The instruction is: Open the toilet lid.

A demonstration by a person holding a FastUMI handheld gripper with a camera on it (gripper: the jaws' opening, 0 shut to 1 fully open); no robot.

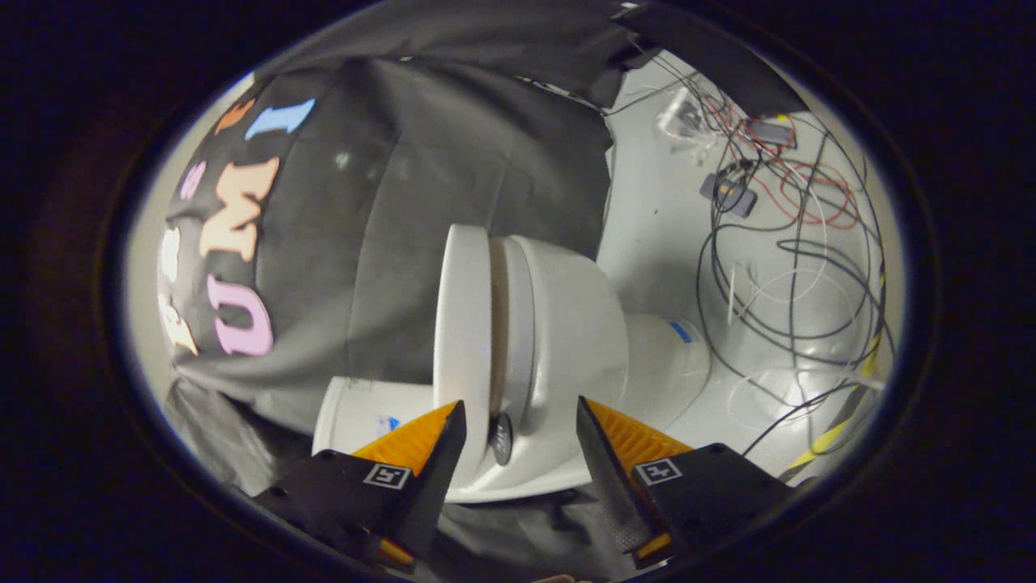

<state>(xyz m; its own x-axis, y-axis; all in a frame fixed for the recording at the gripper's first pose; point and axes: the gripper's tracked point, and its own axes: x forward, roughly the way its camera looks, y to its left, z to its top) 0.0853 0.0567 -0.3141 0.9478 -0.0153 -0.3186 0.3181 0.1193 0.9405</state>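
White rigid plastic toilet, seen rolled sideways. The toilet lid lies nearly closed against the seat, with a thin gap between. The gripper is wide open and empty, its fingers straddling the lid's front edge. Judged light, stiff and slippery; hook that edge. Bowl contents hidden.

The gripper has its fingers spread wide, nothing pressed between them. Just ahead of the tips stands the white toilet, with the toilet lid lined up with one finger and a narrow slit between lid and seat, perhaps too thin for a finger. A tangle of cables crowds the white floor beyond the bowl.
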